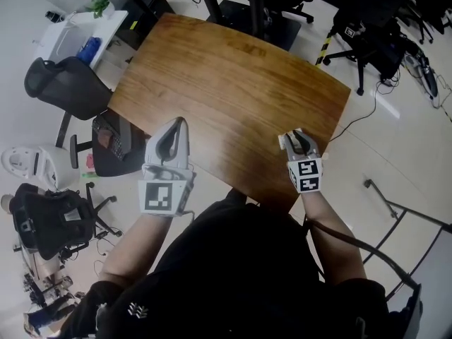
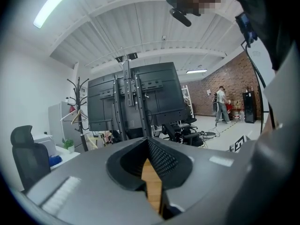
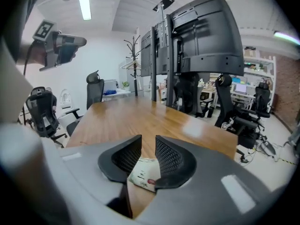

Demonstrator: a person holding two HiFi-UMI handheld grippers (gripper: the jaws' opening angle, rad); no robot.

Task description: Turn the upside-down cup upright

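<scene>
While the left tool (image 1: 178, 124) is hanging at the near left edge of the wooden counter (image 1: 233, 83) with its jaws closed together on nothing, the right tool (image 1: 294, 138) is keeping its jaws partly apart. A small white printed thing (image 3: 143, 175) is lying low between them, unpressed. Whether it is the cup I cannot tell.
</scene>
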